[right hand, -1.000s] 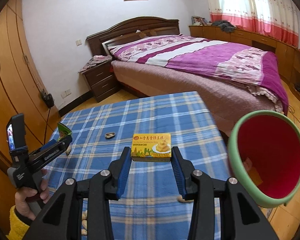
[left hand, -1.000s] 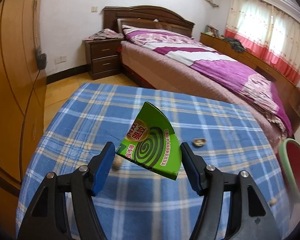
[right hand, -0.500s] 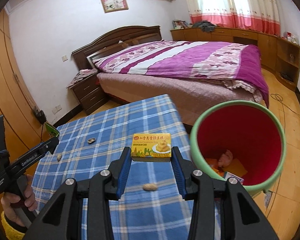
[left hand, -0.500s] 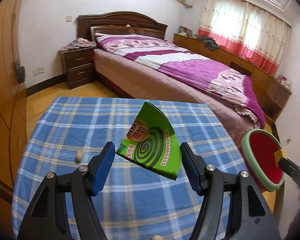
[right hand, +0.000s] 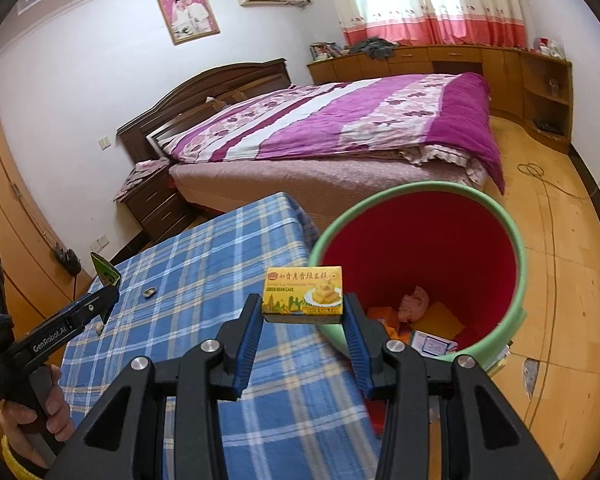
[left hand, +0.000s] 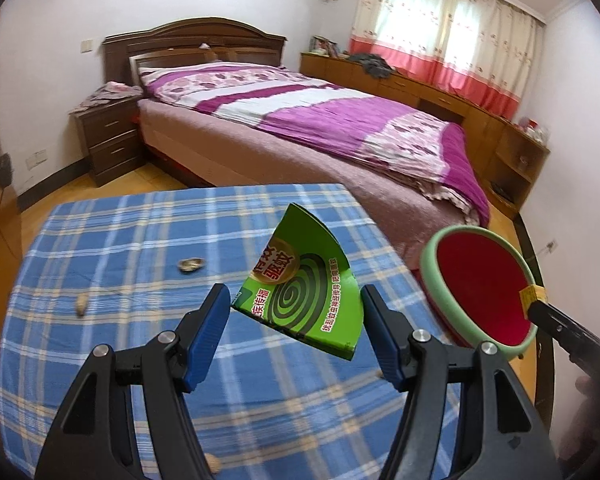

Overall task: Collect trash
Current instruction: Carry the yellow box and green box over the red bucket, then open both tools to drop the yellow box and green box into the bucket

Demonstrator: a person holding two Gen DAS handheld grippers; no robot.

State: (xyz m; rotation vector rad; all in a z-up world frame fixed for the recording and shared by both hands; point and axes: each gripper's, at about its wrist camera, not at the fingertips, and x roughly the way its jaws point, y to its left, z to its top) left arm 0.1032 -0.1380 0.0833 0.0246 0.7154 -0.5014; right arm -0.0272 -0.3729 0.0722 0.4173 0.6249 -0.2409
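Your left gripper (left hand: pixel 296 312) grasps the green box (left hand: pixel 304 292); your right gripper (right hand: pixel 302 320) grasps the yellow box (right hand: pixel 303 290) beside the bin (right hand: pixel 518 280).

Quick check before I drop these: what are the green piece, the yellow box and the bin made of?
Green piece: looks like thin printed card with a slight sheen and a cut, curled edge. Yellow box: printed cardboard, crisp folded corners. Bin: probably moulded plastic, a smooth green outside and a red inside.
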